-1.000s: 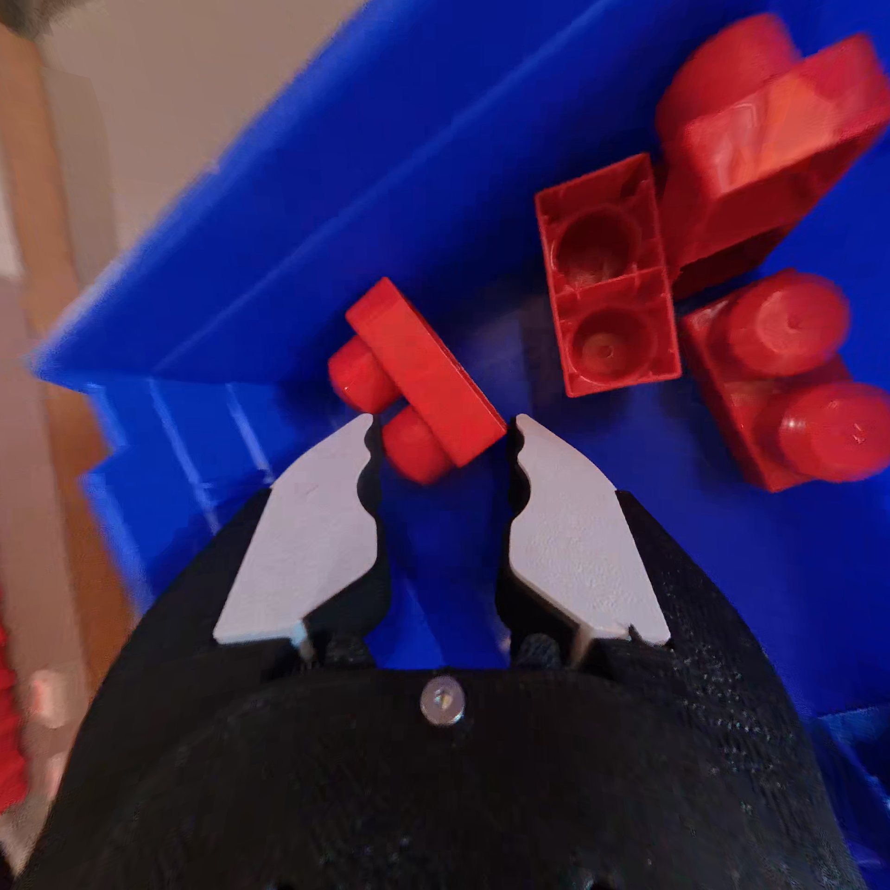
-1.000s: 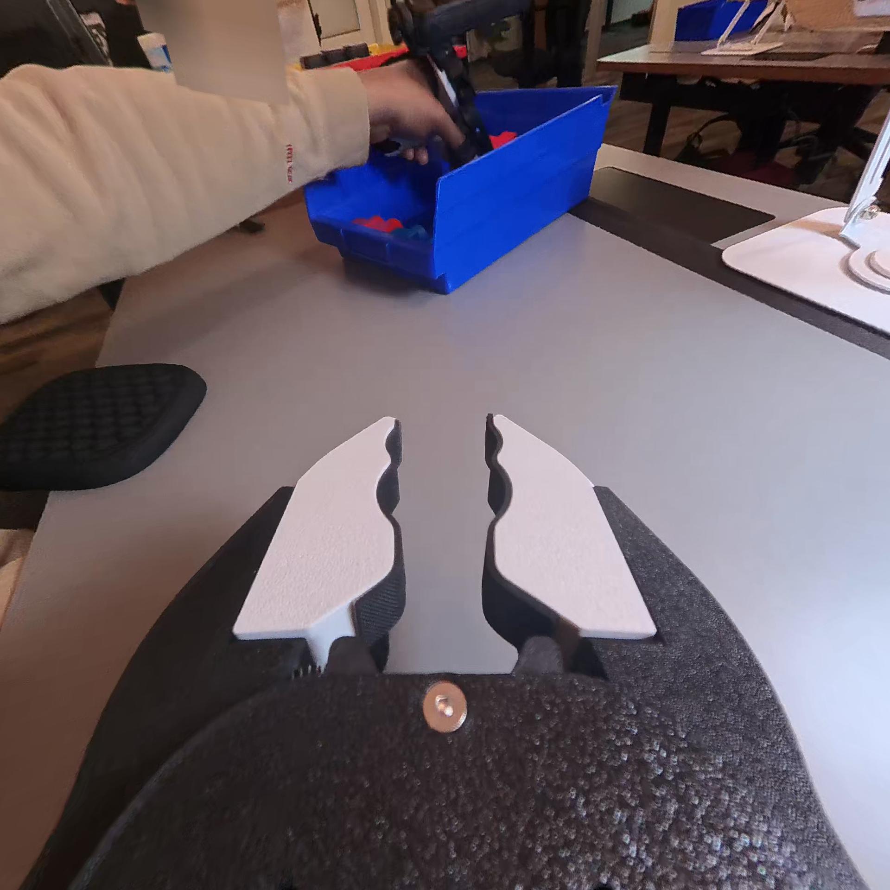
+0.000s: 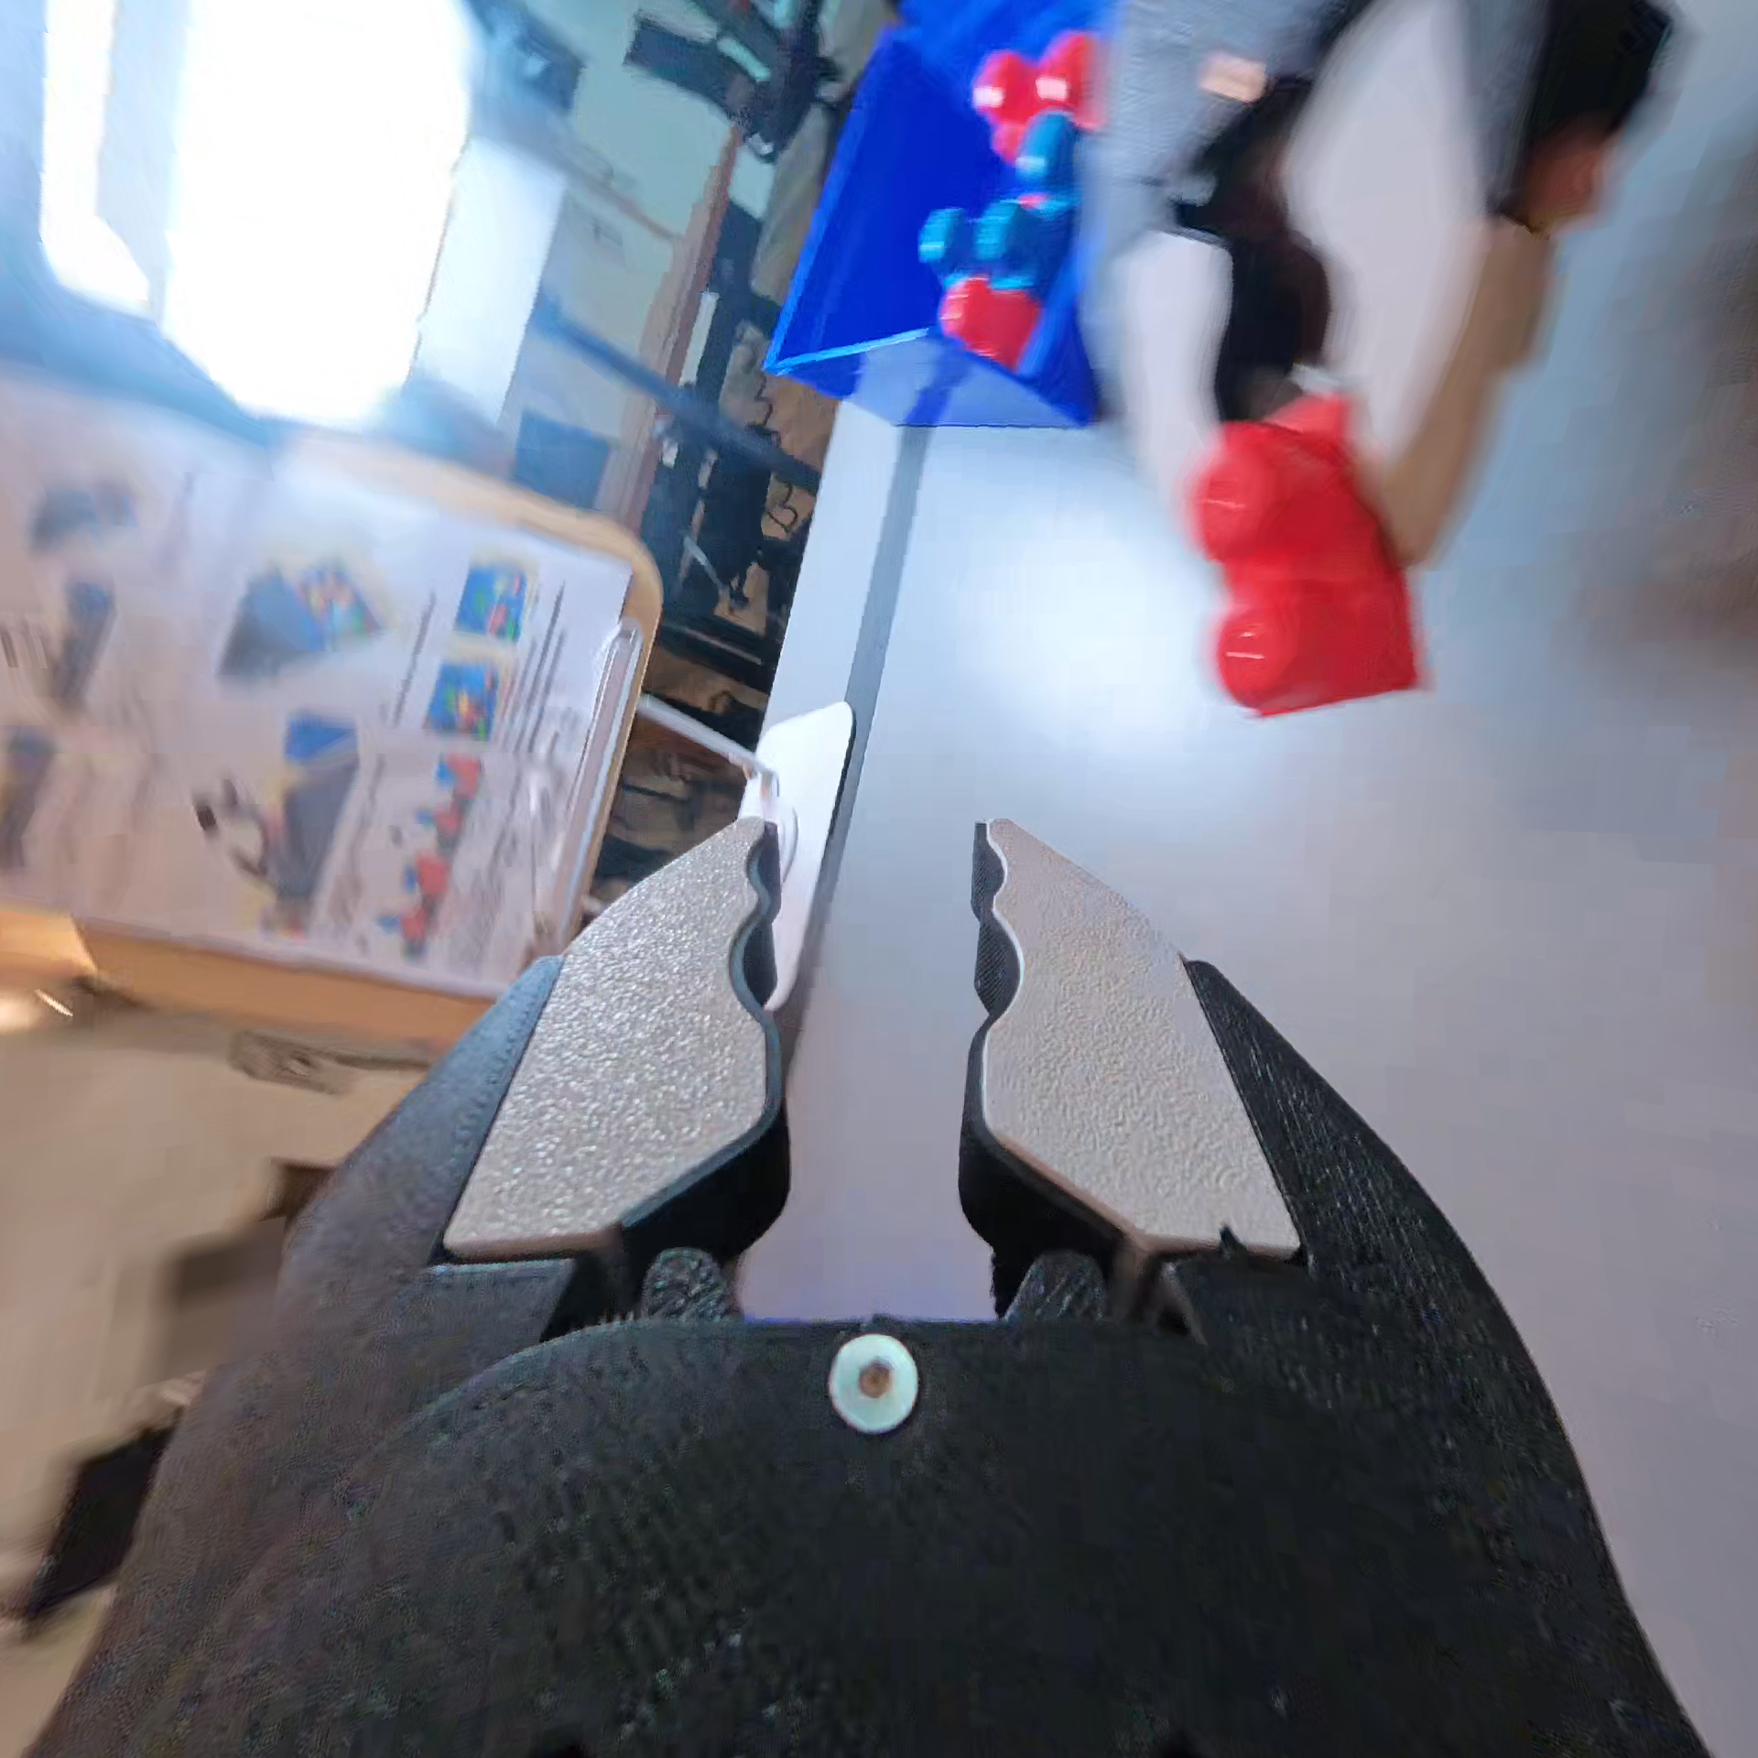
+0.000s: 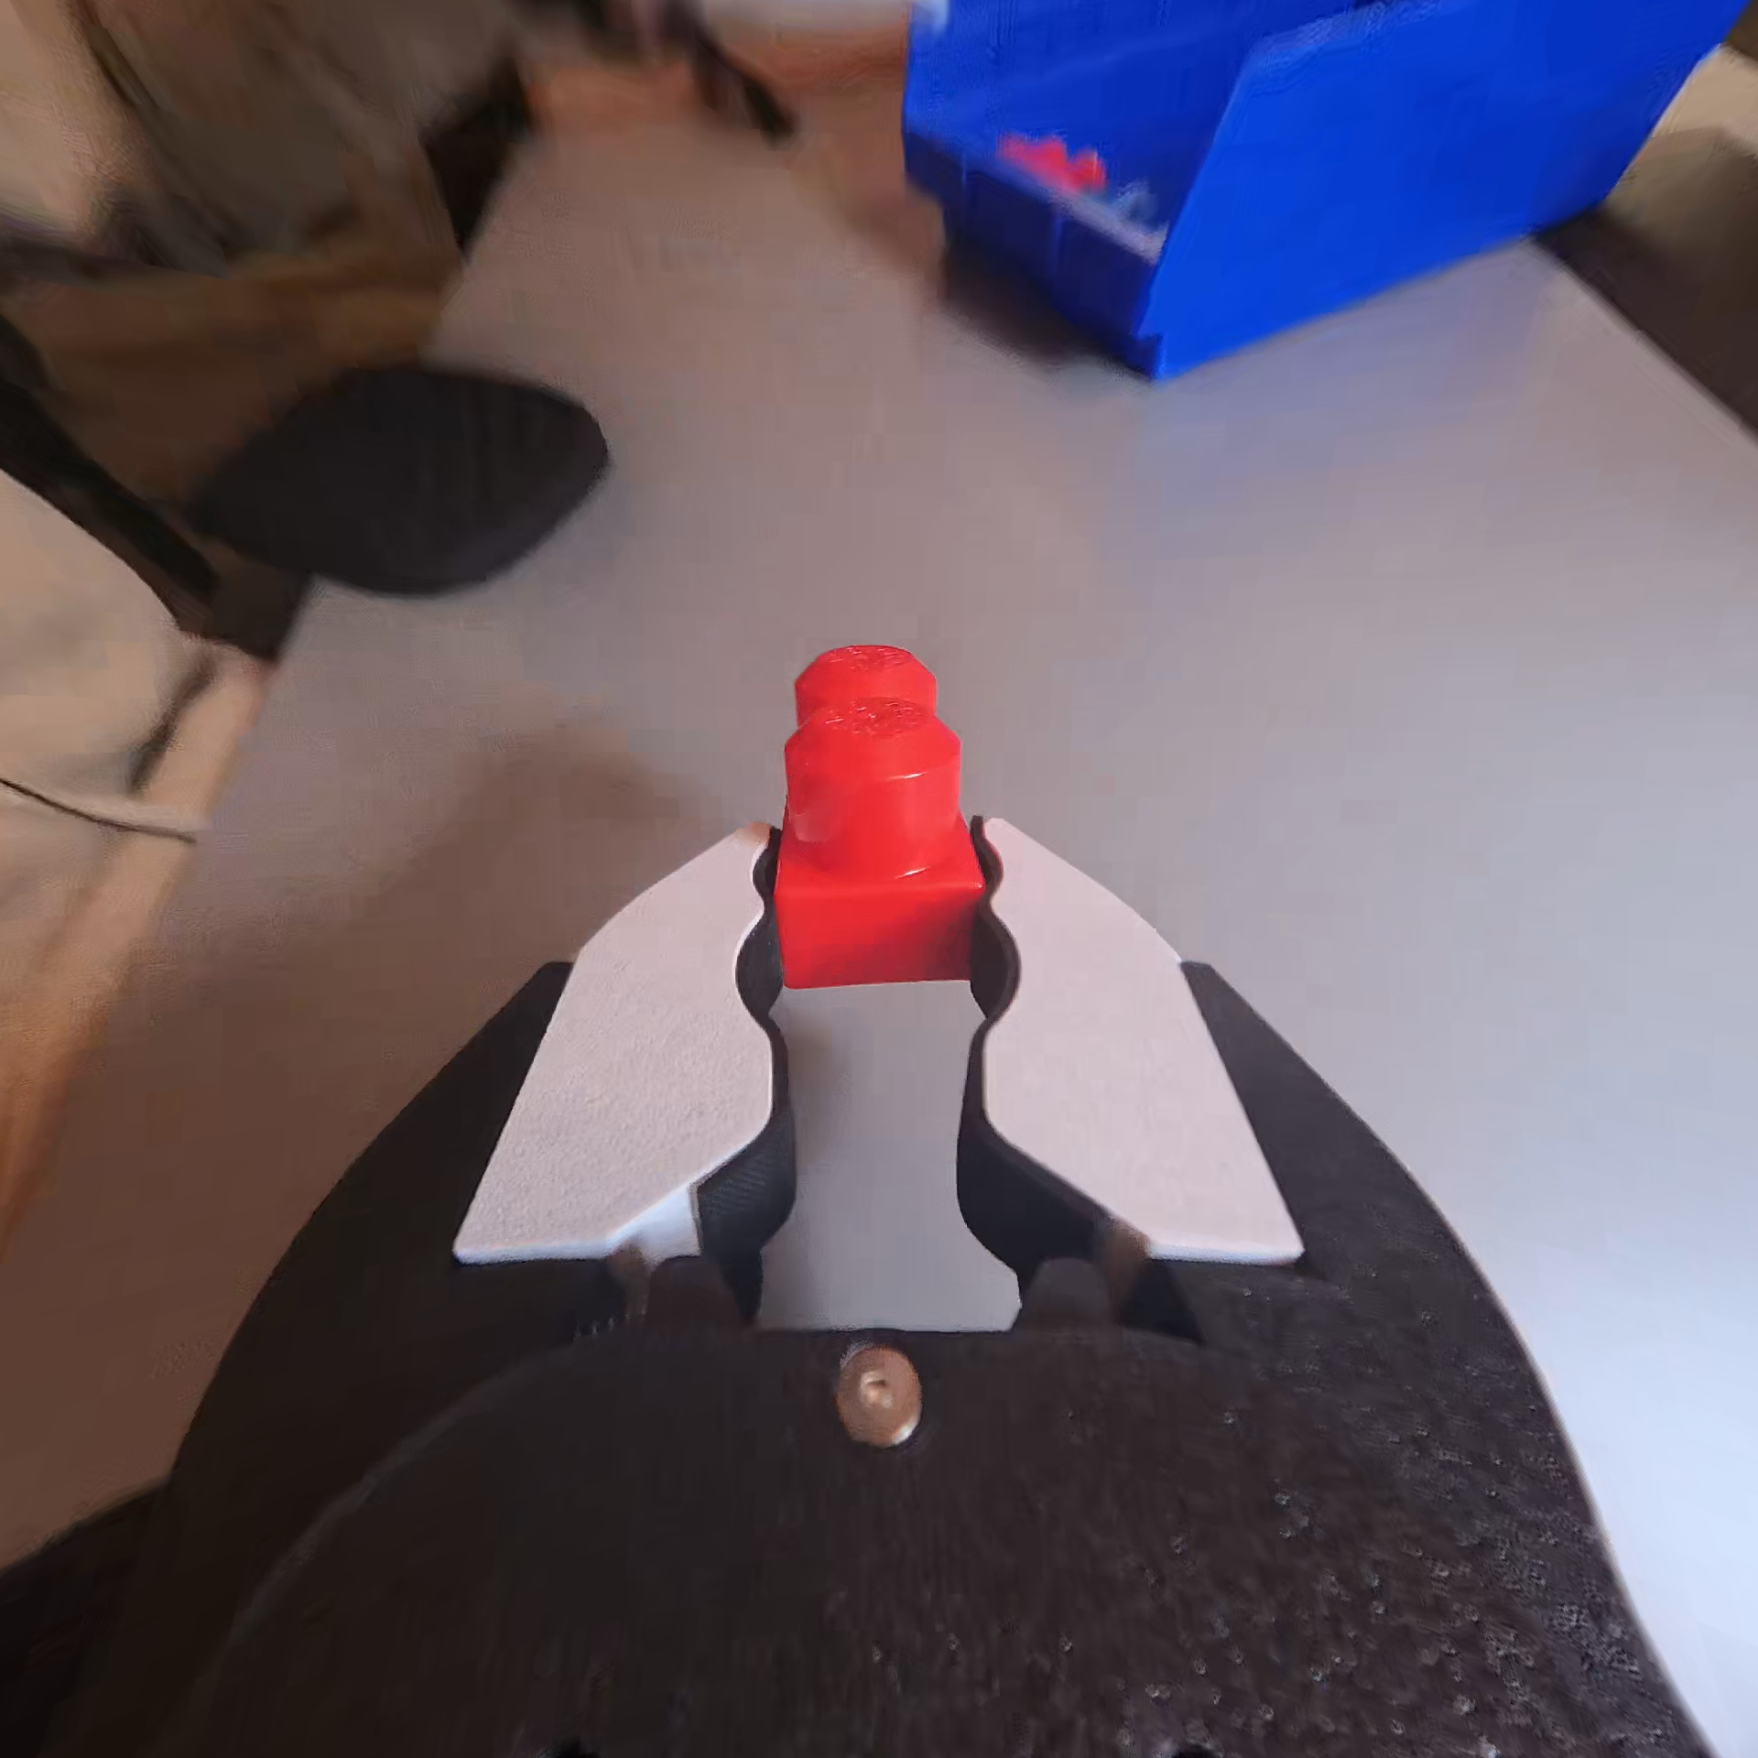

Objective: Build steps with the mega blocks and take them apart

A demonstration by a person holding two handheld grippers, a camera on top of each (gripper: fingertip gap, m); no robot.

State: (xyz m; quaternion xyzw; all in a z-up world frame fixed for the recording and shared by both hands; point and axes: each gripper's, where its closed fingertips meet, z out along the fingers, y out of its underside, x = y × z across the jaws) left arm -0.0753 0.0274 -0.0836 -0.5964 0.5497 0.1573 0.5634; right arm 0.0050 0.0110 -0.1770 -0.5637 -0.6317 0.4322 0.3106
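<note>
Where the right wrist view looks along its own fingers: right gripper is clamped on a red block, two studs up, its base pinched between both fingertips above the grey desk.
Left gripper: fingers apart with nothing between them, hanging over the desk near its dark edge strip.
Blue bin: stands on the desk well beyond the red block; red and blue blocks lie inside it.
Obstructions: none between the held block and the bin; a black padded armrest sits at the desk's left edge.
Surroundings: a board with printed sheets stands on a white stand base beside the desk.
Left wrist view only: shows the red block from the side, blurred, with a sleeved arm behind it, and the bin's open interior.
Right wrist view only: shows the grip itself and the stud tops.
Image quality: both backgrounds blurred; fine detail not legible.
</note>
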